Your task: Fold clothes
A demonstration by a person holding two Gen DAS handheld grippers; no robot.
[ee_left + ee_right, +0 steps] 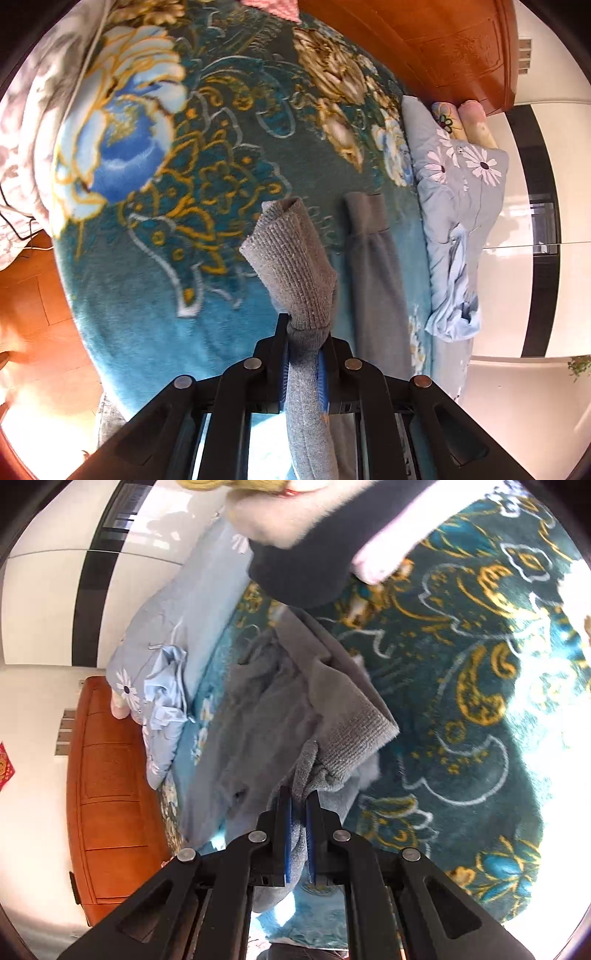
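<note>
Two grippers are seen clamped on a grey sweater above a teal floral blanket [177,258] spread on a bed: the left gripper [303,341] is closed on a ribbed cuff [291,254], the right gripper [299,805] on the ribbed hem [354,731]. A pale blue daisy-print pillow [458,177] is seen alongside.

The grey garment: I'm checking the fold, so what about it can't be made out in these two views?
- Left wrist view: the grey garment runs between the left hand-held gripper fingers and off the bottom edge; only a ribbed cuff and one sleeve show.
- Right wrist view: its far end is hidden behind a hand and dark object; the right hand-held gripper covers the pinched part.
- Its overall shape is unclear.
</note>
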